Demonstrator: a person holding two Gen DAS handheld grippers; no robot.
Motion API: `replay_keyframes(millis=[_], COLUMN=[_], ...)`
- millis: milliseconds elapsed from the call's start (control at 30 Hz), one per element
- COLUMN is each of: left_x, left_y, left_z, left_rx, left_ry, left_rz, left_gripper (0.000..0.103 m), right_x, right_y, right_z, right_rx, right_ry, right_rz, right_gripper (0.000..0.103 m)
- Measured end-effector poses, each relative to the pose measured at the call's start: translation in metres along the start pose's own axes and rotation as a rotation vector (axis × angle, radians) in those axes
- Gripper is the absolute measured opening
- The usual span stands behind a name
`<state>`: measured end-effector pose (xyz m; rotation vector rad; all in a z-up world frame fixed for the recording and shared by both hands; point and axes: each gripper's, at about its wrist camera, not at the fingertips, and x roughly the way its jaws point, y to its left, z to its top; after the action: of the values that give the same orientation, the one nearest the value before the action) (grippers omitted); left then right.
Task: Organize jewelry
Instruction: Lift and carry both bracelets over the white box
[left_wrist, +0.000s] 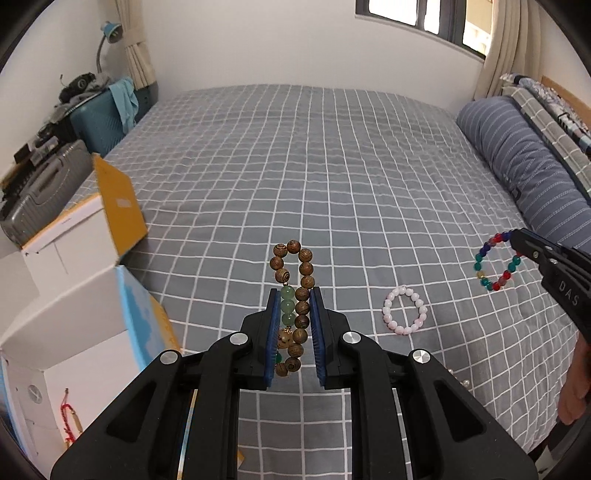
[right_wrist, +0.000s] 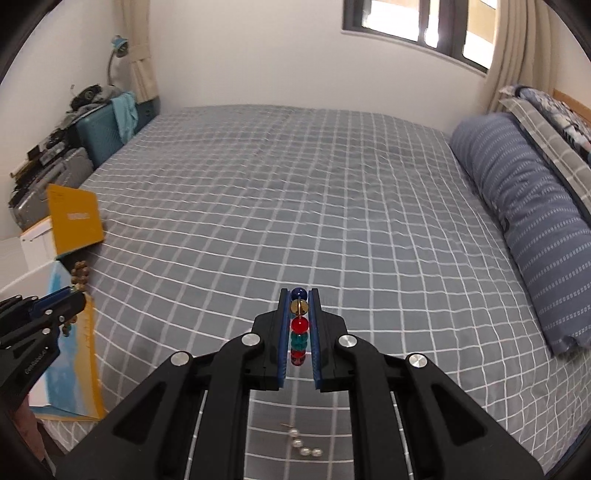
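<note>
My left gripper (left_wrist: 294, 295) is shut on a brown wooden bead bracelet (left_wrist: 291, 258) together with a green bead bracelet (left_wrist: 287, 305), held above the grey checked bed (left_wrist: 295, 166). My right gripper (right_wrist: 299, 293) is shut on a multicolour bead bracelet (right_wrist: 299, 325); that bracelet also shows in the left wrist view (left_wrist: 496, 260), hanging from the right gripper above the bed. A pink bead bracelet (left_wrist: 405, 311) lies on the bed between the grippers. A pearl piece (right_wrist: 304, 445) lies on the bed under the right gripper.
An open white box (left_wrist: 74, 332) with a blue-and-yellow lid holds a red string bracelet (left_wrist: 66, 421) at the left bed edge. A second box with a yellow flap (left_wrist: 118, 210) stands behind it. A blue striped bolster (left_wrist: 524, 166) lies at right. Suitcases (left_wrist: 40, 188) stand left.
</note>
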<state>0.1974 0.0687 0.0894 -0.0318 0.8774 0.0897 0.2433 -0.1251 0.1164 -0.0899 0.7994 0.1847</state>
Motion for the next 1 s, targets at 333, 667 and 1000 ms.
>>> replay_keyframes(millis=[333,667,1000], left_x=[-0.055,-0.091,-0.119], left_y=[0.043,0.108,0.180], left_z=[-0.013,-0.045,-0.078], left_rx=[-0.065,-0.162,-0.273], left_ry=[-0.075,-0.097,-0.097], left_rz=[0.028,0.088,0.192], left_gripper=[0.015,0.016,0.016], right_x=[-0.027,-0.044,-0.062], right_y=[0.060,0.133,0.222], right_z=[0.005,0.004,-0.004], right_rx=[-0.063,-0.132,-0.237], right_ry=[-0.054,-0.077,-0.090], right_rz=[0.098,0.220,0.346], right_gripper=[0.009,0.009,0.009])
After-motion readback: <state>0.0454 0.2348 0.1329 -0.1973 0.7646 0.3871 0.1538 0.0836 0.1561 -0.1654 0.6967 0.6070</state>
